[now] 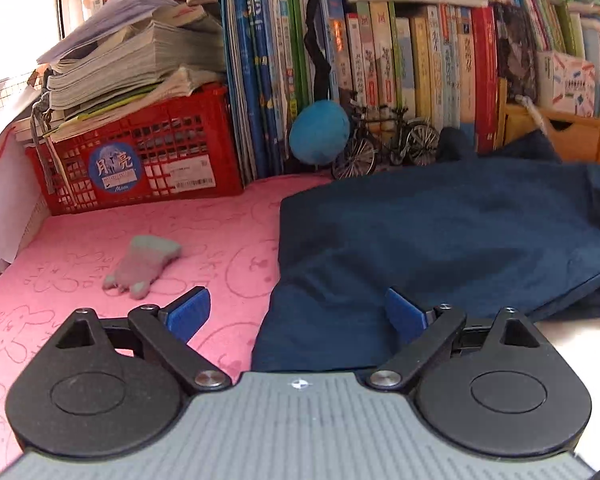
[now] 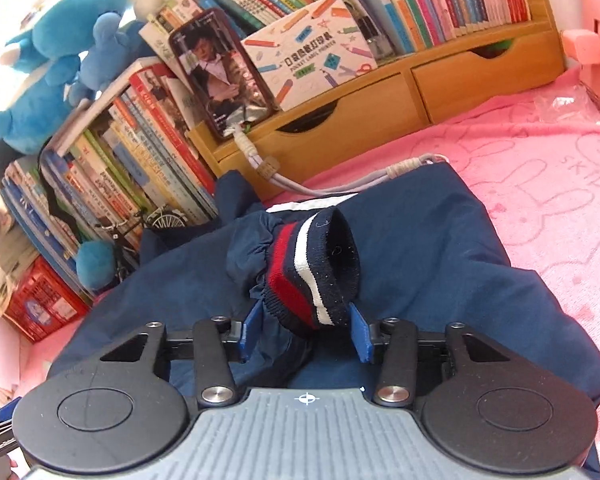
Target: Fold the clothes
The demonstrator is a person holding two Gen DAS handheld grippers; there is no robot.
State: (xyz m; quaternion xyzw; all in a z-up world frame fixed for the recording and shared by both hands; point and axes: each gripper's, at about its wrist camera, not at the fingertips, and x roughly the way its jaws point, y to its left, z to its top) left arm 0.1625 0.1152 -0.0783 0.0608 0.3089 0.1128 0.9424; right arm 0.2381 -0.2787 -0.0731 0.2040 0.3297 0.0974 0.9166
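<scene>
The right gripper (image 2: 304, 330) clamps the striped ribbed cuff (image 2: 316, 276) of the navy blue fabric jacket (image 2: 440, 240); the left gripper (image 1: 298, 312) hangs spread apart over its near edge

One navy jacket (image 1: 440, 240) lies on the pink towel (image 1: 80, 272), with one striped cuff (image 2: 316, 272) showing. One grey sock (image 1: 144, 266) lies left of the jacket. Behind the jacket stand one red crate (image 1: 148, 160), one model bicycle (image 1: 384, 140), one phone (image 2: 220, 72) and two wooden drawers (image 2: 340, 120).
</scene>
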